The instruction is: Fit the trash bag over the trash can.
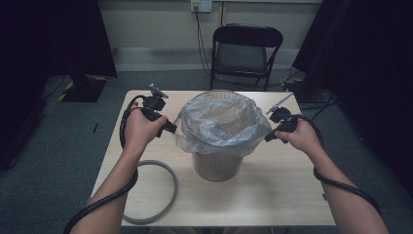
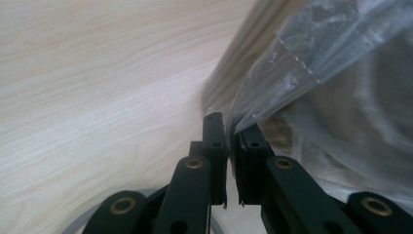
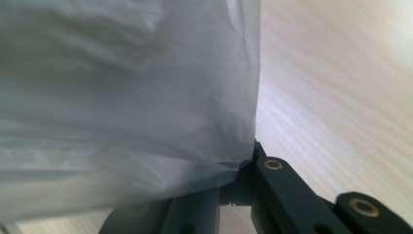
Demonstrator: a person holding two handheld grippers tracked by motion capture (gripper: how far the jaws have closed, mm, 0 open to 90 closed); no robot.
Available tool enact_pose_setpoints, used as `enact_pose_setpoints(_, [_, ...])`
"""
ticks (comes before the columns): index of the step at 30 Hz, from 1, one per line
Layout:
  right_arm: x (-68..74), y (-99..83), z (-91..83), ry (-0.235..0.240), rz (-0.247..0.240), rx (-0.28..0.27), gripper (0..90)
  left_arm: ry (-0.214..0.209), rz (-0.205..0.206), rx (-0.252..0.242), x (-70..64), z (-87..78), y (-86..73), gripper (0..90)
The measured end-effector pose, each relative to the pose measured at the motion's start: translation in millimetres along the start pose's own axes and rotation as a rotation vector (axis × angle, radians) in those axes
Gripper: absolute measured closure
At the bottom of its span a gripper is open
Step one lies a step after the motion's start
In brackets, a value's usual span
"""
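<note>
Clear plastic bag (image 1: pixel 221 122) draped over waste bin (image 1: pixel 216 163) at tabletop centre. Left gripper (image 1: pixel 171 128) clamped on bag's left edge, right gripper (image 1: pixel 269 137) clamped on right edge, equally near. Next: probably pulling down, outward.

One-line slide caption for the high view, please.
Left tongs and right tongs grip opposite edges of the clear plastic bag lining a beige ribbed bin on the light wooden table.

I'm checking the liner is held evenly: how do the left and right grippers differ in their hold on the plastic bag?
The left gripper pinches a thin pulled-out corner of the plastic bag, its jaws plainly seen; the right gripper is draped by a broad sheet that hides one jaw. The left gripper sits beside the bin's left rim, the right gripper beside its right. Both are shut on the bag.
</note>
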State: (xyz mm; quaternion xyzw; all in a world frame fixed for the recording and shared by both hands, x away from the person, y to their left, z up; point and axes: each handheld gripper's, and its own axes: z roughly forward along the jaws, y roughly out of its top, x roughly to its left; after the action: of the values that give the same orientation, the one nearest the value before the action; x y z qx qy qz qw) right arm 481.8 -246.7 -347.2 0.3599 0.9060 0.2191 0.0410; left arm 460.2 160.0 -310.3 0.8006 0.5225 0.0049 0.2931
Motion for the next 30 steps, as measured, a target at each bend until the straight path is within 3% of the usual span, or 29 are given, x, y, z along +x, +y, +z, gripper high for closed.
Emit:
enact_pose_setpoints(2, [-0.1,2.6,-6.3,0.018,0.008,-0.035,90.0,-0.007,-0.025,-0.029,3.7,0.3,4.6,85.9])
enact_pose_setpoints(5, [0.3,7.3,-13.3,-0.005,-0.01,-0.058,90.0,-0.014,-0.044,-0.1,5.6,-5.4,13.8,84.5])
enact_pose_setpoints(6, [-0.3,9.3,-16.7,0.003,-0.006,-0.09,90.0,-0.01,-0.049,-0.127,5.7,-7.5,16.5,83.2])
enact_pose_setpoints(10, [-5.3,13.6,-23.5,0.036,0.032,-0.171,90.0,-0.006,-0.066,-0.134,7.6,-6.5,24.6,81.1])
enact_pose_setpoints(13, [-6.7,16.7,-16.9,0.024,0.041,-0.131,90.0,0.015,-0.062,-0.087,8.8,8.6,26.6,81.0])
enact_pose_setpoints(16, [-6.7,15.4,0.7,0.034,0.043,-0.071,90.0,0.016,-0.034,-0.022,6.2,26.7,23.4,87.0])
enact_pose_setpoints(18, [-4.1,11.6,14.0,0.043,0.028,-0.026,90.0,-0.026,-0.013,-0.001,4.4,37.9,19.5,88.3])
enact_pose_setpoints(20, [-0.8,7.9,22.5,0.062,0.02,-0.021,90.0,-0.034,0.016,-0.006,1.4,41.1,18.0,88.3])
enact_pose_setpoints(22, [0.6,6.8,24.1,0.063,0.008,-0.026,90.0,-0.009,0.034,-0.008,0.2,38.4,18.7,86.5])
enact_pose_setpoints(27, [-0.6,8.6,9.1,0.073,-0.035,-0.098,88.2,0.015,0.052,-0.044,3.3,22.9,21.4,80.1])
enact_pose_setpoints(30, [1.2,12.5,3.7,0.056,-0.061,-0.1,86.3,0.02,0.072,-0.101,3.9,18.0,25.2,75.7])
